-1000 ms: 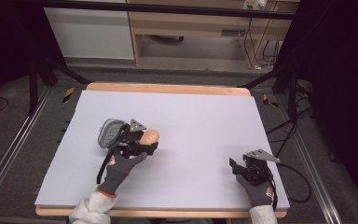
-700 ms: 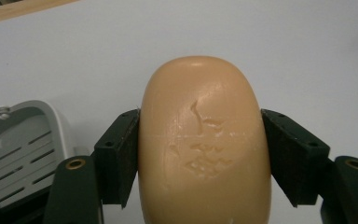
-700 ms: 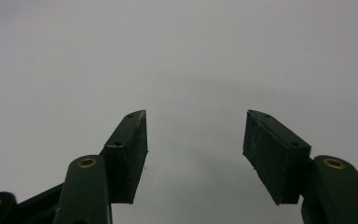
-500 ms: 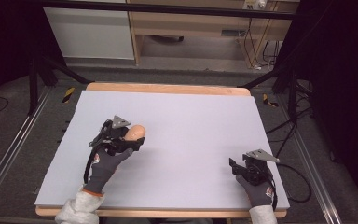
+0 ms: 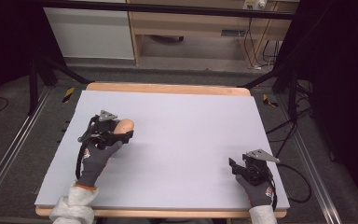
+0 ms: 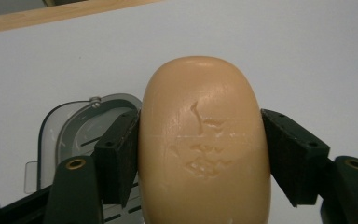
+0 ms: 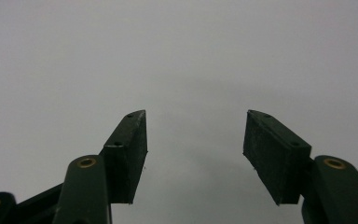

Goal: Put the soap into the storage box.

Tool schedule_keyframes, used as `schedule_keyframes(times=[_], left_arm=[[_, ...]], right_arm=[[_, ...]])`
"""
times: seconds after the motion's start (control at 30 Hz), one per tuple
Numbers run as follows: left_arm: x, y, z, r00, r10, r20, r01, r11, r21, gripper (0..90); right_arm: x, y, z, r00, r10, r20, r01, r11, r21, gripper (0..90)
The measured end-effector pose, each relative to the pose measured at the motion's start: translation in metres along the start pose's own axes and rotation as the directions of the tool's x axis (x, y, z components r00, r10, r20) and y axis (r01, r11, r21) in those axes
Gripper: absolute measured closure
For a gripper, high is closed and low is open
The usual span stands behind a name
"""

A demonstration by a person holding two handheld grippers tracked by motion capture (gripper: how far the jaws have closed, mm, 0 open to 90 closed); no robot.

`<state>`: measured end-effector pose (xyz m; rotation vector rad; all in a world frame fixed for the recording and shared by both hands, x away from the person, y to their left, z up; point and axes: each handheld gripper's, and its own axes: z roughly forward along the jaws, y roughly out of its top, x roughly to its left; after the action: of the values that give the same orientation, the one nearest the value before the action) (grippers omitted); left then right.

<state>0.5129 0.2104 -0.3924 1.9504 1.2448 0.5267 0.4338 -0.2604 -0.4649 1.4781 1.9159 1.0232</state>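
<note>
Resting at the lower right of the high view: right gripper [image 5: 237, 167], idle on the table [image 5: 191, 140], jaws standing apart with nothing between them.

Farther up, at centre left: left gripper [image 5: 120, 136], clamped on the soap bar [image 6: 205, 140], pads [image 6: 121, 154] pressed flat against its two long sides.

Just beyond and beneath the left-hand jaw, at the lower left of the left gripper view: grey soap dish [image 6: 70, 126], open and partly hidden.

Likely step: setting the bar down into that dish.

- Hold the squeeze steady and no harder, given a slick bar with a dented face.
- Swing toward the lower left of that view until squarely over the dish, long axis along the dish's length.
- Lower level, meeting the slotted floor with the underside before easing the pads off.
- Stay off the dish rim, probably light enough to skid at a nudge.

Beyond all this: bare table up to the wooden far edge [image 5: 168, 88].
</note>
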Motion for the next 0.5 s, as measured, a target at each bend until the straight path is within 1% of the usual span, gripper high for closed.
schedule_keyframes(times=[0.23,0.3,0.5], left_arm=[[0.011,-0.002,0.002,0.9998,-0.01,-0.019,0.01,1.0,-0.002,31.7],[0.014,-0.002,0.003,0.9995,-0.021,-0.022,0.022,0.9998,0.001,31.8],[0.022,-0.003,0.004,0.9989,-0.03,-0.037,0.03,0.9995,0.004,31.8]], right_arm=[[0.0,0.0,0.0,1.0,-0.003,0.002,0.003,1.0,-0.002,39.6],[0.001,0.0,0.0,1.0,0.0,-0.001,0.0,1.0,0.001,39.6],[0.001,0.0,0.001,1.0,-0.01,0.002,0.01,1.0,0.001,39.6]])
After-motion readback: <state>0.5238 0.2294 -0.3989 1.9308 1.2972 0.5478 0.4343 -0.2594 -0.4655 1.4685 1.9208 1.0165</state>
